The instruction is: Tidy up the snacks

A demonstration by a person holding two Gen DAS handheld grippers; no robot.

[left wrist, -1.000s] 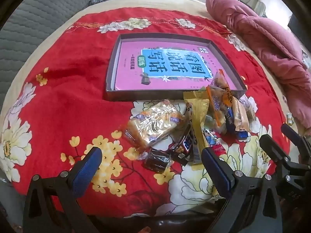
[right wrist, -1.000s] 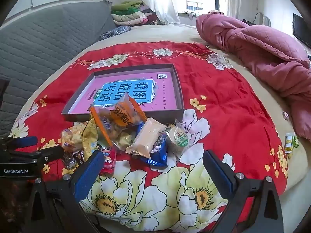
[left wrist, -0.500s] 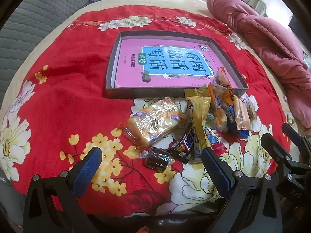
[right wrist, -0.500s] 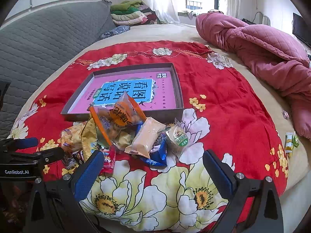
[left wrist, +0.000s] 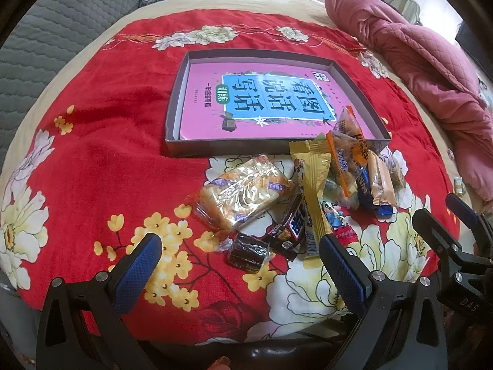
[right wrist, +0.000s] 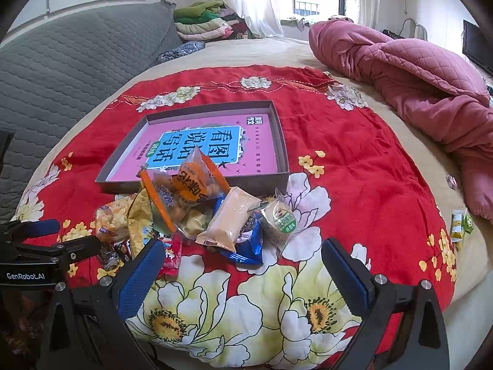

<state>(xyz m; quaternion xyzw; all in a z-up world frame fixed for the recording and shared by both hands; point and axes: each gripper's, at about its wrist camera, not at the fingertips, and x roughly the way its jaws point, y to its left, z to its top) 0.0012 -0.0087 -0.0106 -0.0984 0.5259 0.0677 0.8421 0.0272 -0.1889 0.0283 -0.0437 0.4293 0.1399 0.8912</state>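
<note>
A heap of wrapped snacks lies on a red flowered cloth (left wrist: 101, 141), just in front of a shallow grey box (left wrist: 197, 151) (right wrist: 282, 141) lined with a pink printed sheet. The heap holds a clear bread pack (left wrist: 243, 195), a dark brown cake (left wrist: 248, 251), a yellow bar (left wrist: 312, 185), orange bags (right wrist: 188, 182), a tan pastry (right wrist: 229, 220) and a round green-label cake (right wrist: 282, 220). My left gripper (left wrist: 240, 246) stands open just short of the brown cake. My right gripper (right wrist: 243, 260) stands open near the blue wrapper (right wrist: 248, 242). Neither holds anything.
A crumpled pink quilt (right wrist: 416, 74) lies at the right. A grey quilted headboard (right wrist: 74, 71) rises at the left, with folded clothes (right wrist: 203, 21) behind. Small green-and-yellow packets (right wrist: 460, 223) sit at the bed's right edge. Bare red cloth spreads left of the box.
The left gripper's view has crept slightly forward and lower toward the heap. The right gripper has barely moved. Both stay open and the snacks lie as before.
</note>
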